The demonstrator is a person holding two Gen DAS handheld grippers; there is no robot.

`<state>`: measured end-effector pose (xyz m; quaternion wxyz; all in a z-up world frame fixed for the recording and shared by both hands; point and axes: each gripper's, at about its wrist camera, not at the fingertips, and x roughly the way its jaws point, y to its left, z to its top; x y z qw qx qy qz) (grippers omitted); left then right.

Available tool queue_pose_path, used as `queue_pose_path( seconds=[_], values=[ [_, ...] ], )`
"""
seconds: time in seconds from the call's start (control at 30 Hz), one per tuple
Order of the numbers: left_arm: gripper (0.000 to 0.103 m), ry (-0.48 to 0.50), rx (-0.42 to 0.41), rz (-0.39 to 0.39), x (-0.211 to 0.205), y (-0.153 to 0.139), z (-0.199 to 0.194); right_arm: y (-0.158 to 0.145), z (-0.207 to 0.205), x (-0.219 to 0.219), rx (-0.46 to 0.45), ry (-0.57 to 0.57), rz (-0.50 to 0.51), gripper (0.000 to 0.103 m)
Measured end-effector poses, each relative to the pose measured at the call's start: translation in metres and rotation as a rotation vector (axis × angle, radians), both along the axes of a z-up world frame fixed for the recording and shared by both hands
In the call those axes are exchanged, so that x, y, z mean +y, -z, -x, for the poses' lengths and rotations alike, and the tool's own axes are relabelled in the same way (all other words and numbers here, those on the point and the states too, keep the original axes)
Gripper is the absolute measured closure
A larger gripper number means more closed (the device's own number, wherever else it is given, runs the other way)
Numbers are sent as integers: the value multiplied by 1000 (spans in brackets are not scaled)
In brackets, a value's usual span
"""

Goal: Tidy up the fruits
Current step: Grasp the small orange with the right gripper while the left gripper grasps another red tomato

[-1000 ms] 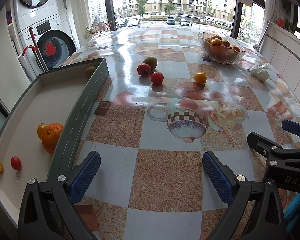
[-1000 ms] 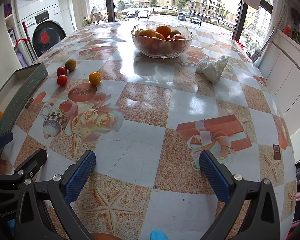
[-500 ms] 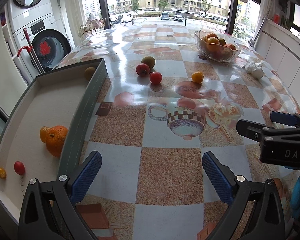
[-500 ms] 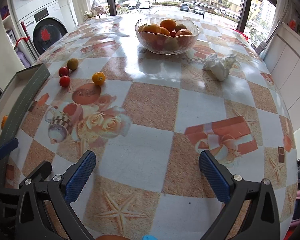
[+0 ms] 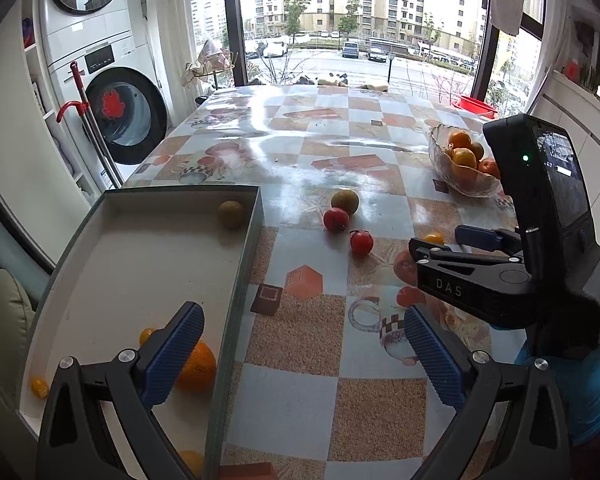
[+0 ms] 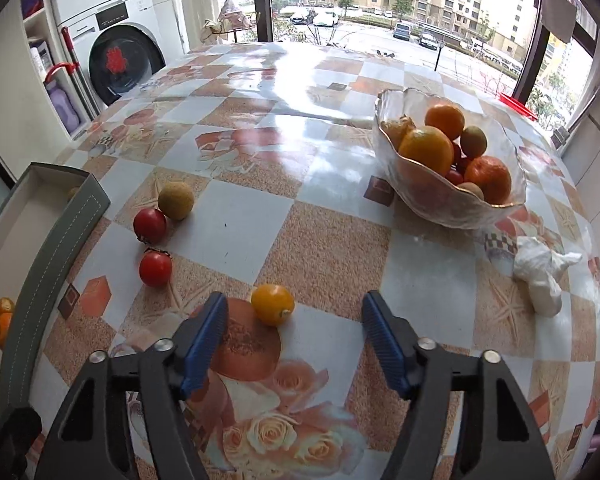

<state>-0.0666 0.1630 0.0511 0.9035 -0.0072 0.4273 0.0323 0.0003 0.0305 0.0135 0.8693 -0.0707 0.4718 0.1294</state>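
Note:
A small yellow-orange fruit [image 6: 273, 304] lies on the table just ahead of my open right gripper [image 6: 294, 338], slightly left of its centre. Two red tomatoes [image 6: 155, 268] [image 6: 149, 225] and a brownish round fruit [image 6: 175, 200] lie further left. A glass bowl [image 6: 452, 200] holds oranges and other fruit at the right. The grey tray [image 5: 242, 280] holds an orange [image 5: 196, 366], a brownish fruit [image 5: 231, 214] and small fruits. My left gripper [image 5: 300, 360] is open and empty over the tray's right wall. The right gripper also shows in the left wrist view [image 5: 444, 242].
A crumpled white tissue [image 6: 540, 272] lies right of the bowl. A washing machine [image 5: 112, 100] and a red-handled mop [image 5: 84, 120] stand left of the table. Windows are behind the far edge.
My right gripper has moved forward and left across the table, up to the small yellow-orange fruit. My left gripper has shifted left over the tray wall. Both stay open.

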Motion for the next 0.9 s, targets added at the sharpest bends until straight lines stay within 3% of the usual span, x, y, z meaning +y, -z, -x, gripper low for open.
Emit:
queue_pose_path(
  seconds=[0.03, 0.1, 0.23, 0.3, 0.37, 0.47, 0.57, 0.6, 0.67, 0.7, 0.8, 0.9],
  values=[
    [1, 0, 6, -2, -2, 1, -5, -1, 1, 1, -10, -15, -3, 67],
    [10, 7, 18, 8, -7, 5, -14, -2, 2, -2, -20, -25, -22, 83],
    [12, 13, 46, 15, -23, 16, -39, -3, 3, -31, 0, 9, -117, 83],
    [24, 17, 54, 0, -32, 22, -52, -4, 6, -46, 14, 21, -150, 83],
    [25, 5, 73, -8, -37, 30, -65, -4, 12, -58, 23, 27, -171, 83],
    [42, -24, 113, 8, -37, 42, -80, -6, 24, -73, 29, 31, -203, 83],
    [45, -53, 105, 40, -34, 46, -83, -8, 33, -82, 25, 33, -217, 83],
    [49, -53, 95, 34, -35, 45, -83, -8, 35, -83, 27, 32, -224, 83],
    [76, -30, 85, 41, -38, 44, -82, -9, 38, -84, 31, 32, -236, 83],
    [83, -23, 84, 46, -38, 44, -82, -9, 40, -85, 33, 30, -242, 83],
    [83, -2, 76, 106, -34, 41, -71, -10, 46, -86, 38, 20, -252, 83],
    [83, 16, 40, 110, -29, 29, -50, -13, 52, -84, 47, 6, -265, 83]
  ],
)
